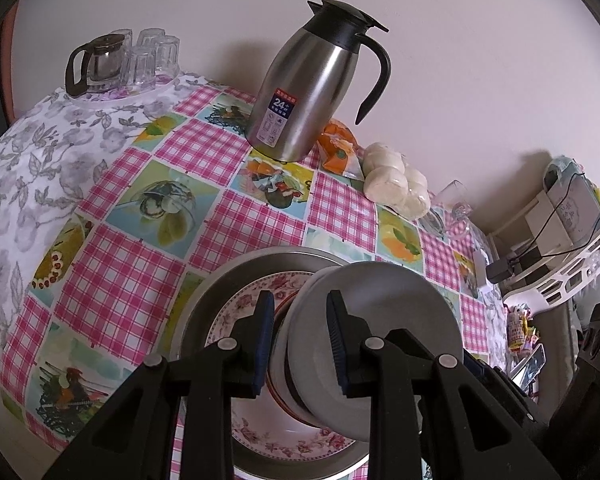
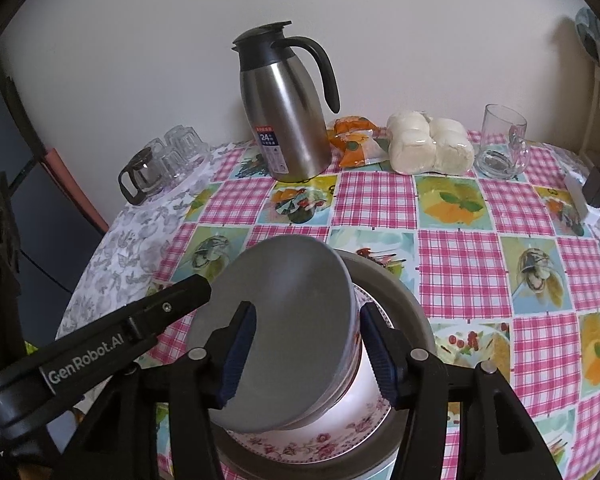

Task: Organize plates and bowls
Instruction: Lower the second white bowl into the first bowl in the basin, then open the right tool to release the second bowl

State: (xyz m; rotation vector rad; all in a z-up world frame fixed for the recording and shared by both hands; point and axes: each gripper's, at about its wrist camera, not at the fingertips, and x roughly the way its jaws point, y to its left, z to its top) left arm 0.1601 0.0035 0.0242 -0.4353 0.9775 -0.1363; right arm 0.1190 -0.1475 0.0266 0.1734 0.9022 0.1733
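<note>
Grey bowl (image 2: 284, 320) was gripped at its rim by both the left gripper (image 1: 300, 344) and right gripper (image 2: 306, 354), tilted above the floral plate (image 2: 340, 436). Level lowering and centring were judged advisable before release.

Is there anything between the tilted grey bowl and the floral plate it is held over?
Nothing visible. The grey bowl hangs tilted directly over the floral plate, which lies inside the metal plate; the gap below it looks clear.

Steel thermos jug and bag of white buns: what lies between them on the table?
An orange snack packet lies between the steel thermos jug and the bag of white buns, seen plainly in the right wrist view.
</note>
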